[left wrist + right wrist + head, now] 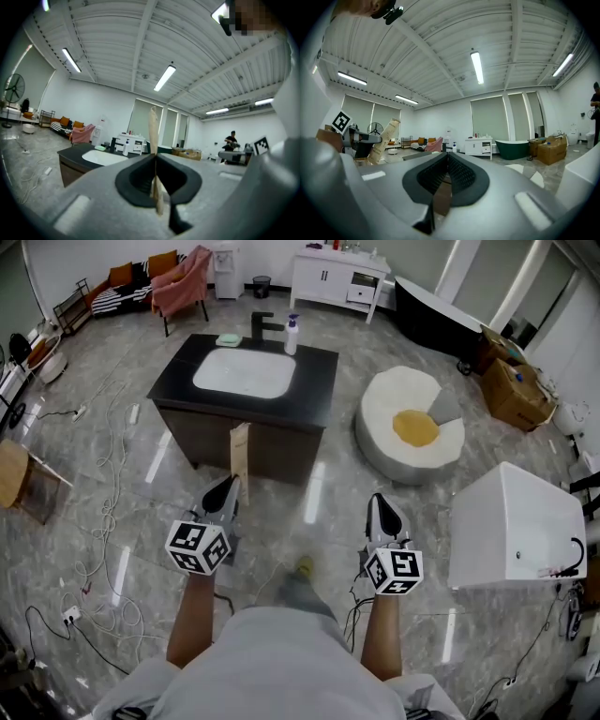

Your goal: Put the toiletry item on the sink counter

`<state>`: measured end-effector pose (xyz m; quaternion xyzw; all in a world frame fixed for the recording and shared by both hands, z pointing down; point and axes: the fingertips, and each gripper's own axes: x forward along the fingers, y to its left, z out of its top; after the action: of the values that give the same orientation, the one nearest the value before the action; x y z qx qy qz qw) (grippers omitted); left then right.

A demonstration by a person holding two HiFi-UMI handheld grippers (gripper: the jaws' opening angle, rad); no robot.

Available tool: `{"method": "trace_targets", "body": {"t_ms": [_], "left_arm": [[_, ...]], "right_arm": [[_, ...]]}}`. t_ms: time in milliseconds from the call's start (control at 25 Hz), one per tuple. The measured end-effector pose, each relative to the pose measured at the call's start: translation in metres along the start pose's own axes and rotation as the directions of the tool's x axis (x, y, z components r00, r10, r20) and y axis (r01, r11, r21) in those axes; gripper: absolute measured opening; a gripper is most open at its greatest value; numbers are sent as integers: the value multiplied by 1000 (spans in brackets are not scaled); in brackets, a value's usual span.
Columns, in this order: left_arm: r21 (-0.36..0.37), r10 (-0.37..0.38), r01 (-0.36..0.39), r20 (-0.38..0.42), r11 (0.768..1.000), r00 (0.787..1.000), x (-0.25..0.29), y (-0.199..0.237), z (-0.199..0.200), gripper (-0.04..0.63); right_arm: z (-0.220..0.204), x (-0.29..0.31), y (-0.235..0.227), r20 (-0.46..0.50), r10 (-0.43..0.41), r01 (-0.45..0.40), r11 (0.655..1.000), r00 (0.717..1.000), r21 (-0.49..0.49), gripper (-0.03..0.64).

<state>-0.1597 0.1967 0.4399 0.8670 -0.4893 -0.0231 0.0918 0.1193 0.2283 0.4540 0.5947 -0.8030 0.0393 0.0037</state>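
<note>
A black sink counter [317, 381] with a white basin [244, 373] stands a few steps ahead of me. On its back edge are a black faucet [263, 327], a white pump bottle [292, 336] and a green soap dish [229, 339]. My left gripper [228, 487] is shut on a beige toiletry tube [240, 448], which stands upright out of the jaws. In the left gripper view the tube [153, 133] shows edge-on between the closed jaws [155, 161], with the counter [70, 152] beyond. My right gripper [383, 506] [447, 157] is shut and holds nothing. The tube [384, 140] shows at the left of its view.
A round white floor cushion [412, 423] lies right of the counter. A white tub-like box [520, 526] stands at my right. Cables [103, 512] trail over the marble floor at left. Cardboard boxes [516, 390], a white cabinet [337, 277] and a pink chair [183, 282] line the back.
</note>
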Motion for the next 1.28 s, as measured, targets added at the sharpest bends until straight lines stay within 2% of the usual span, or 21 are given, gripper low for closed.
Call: {"method": "trace_targets", "body": {"t_ms": [440, 600, 1040, 1280], "left_arm": [[1, 7, -7, -21, 1000, 1000, 173, 32, 14, 2], [4, 19, -19, -22, 1000, 1000, 220, 35, 20, 2], [35, 42, -41, -29, 999, 999, 278, 50, 36, 2], [33, 37, -36, -35, 999, 999, 306, 78, 41, 2]], "right_arm": [[11, 142, -107, -12, 12, -12, 1000, 1000, 11, 4], [18, 181, -140, -12, 30, -30, 1000, 999, 9, 5], [24, 239, -171, -11, 62, -61, 998, 998, 29, 3], [25, 279, -173, -14, 54, -53, 998, 998, 41, 5]]}}
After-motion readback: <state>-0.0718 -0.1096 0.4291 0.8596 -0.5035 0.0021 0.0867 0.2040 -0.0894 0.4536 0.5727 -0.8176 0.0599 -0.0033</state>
